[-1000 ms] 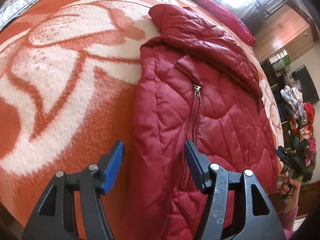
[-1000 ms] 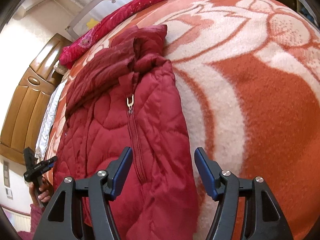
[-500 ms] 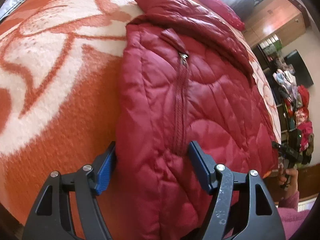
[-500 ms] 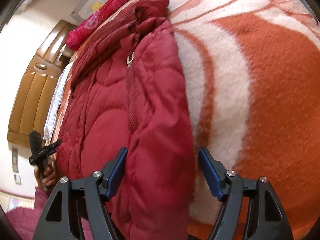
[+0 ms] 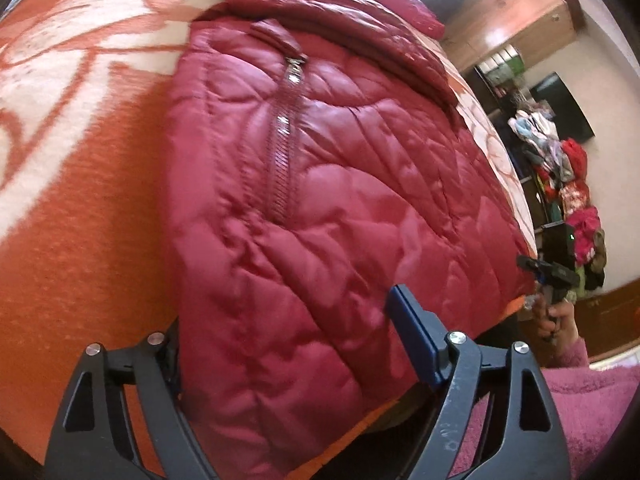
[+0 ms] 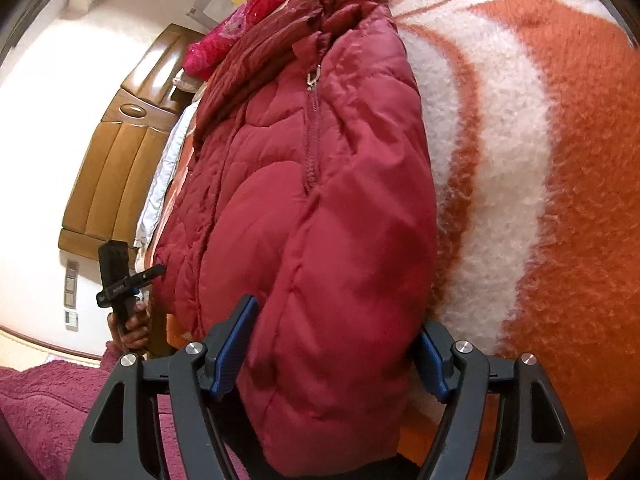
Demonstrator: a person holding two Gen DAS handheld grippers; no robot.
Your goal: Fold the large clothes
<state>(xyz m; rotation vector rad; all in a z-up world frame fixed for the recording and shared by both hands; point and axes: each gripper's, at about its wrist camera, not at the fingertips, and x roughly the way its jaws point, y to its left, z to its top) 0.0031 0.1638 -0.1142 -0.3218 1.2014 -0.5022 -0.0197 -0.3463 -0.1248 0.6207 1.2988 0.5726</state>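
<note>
Orange-and-white blanket (image 5: pixel 80 208) covers the bed where both hand-held grippers, left (image 5: pixel 288 364) and right (image 6: pixel 332 348), straddle a red quilted jacket's (image 5: pixel 320 208) near-edge hem, jaws spread.

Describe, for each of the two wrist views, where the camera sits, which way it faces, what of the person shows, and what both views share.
Left wrist: sits behind the left gripper, looking along the red jacket towards its collar; the other gripper and hand show at right.
Right wrist: sits behind the right gripper, facing the same jacket; the other gripper shows at left.
Shared: jacket, zipper, orange blanket.
</note>
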